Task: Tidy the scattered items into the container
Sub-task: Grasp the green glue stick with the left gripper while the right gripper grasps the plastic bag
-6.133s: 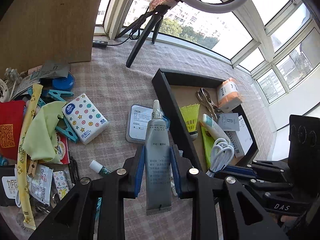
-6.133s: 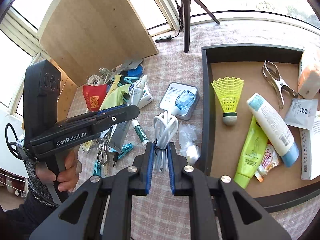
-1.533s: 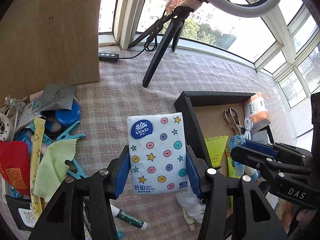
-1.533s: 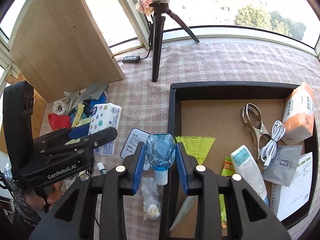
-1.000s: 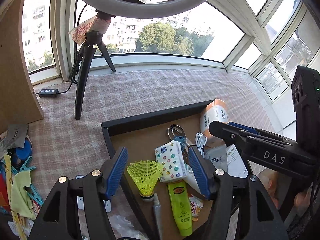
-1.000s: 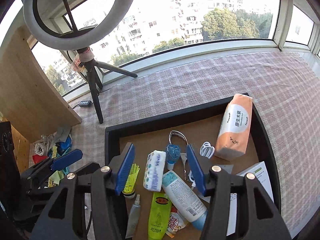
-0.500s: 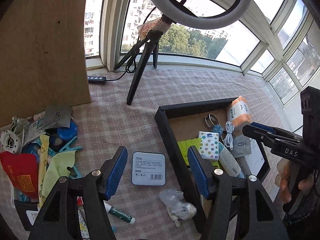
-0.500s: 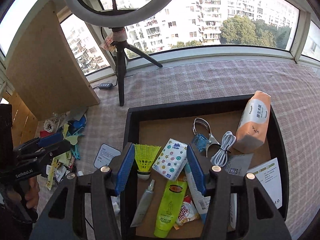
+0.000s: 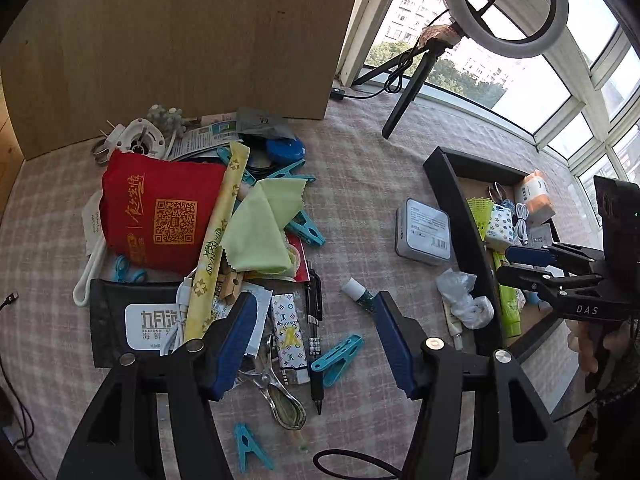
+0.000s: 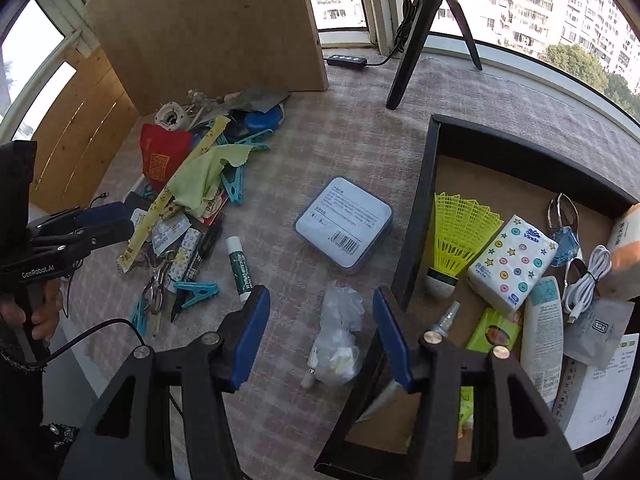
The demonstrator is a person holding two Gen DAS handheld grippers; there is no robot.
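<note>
Left gripper (image 9: 316,344) with blue ribbed pads spread wide, holding nothing, above the heap of clutter near the left edge of the checked woven tablecloth (image 9: 360,176). Right gripper (image 10: 320,334) also wide apart and empty, over a crumpled clear plastic bag (image 10: 340,332) just beside the left wall of the container.

In the heap: soft red cloth pouch (image 9: 160,216) with a golden QR print, thin lime-green cloth (image 9: 260,232) with zigzag-cut edges on top of it, long yellow paper sleeve (image 9: 218,240) lying diagonal, teal plastic clothes pegs (image 9: 338,354), patterned rectangular lighter (image 9: 288,332), black pen (image 9: 314,336), shiny metal clip (image 9: 280,396). Near the heap, apart from it, a small cylindrical lip balm (image 10: 239,264) with white cap. Between heap and container, flat square tin (image 10: 344,222) with rounded corners, label side up.

Container (image 10: 424,184): shallow rectangular black tray with brown cardboard-like floor, on the right part of the tablecloth. Inside, neon-yellow plastic shuttlecock (image 10: 456,236) with lattice skirt, close to the left wall; touching it, soft tissue pack (image 10: 512,258) printed with coloured dots and stars; coiled white cable (image 10: 588,276); white tube (image 10: 540,328); green tube (image 10: 494,330); metal clip (image 10: 562,210) near the far wall.

Smooth wooden board (image 9: 180,40) standing upright behind the heap.
</note>
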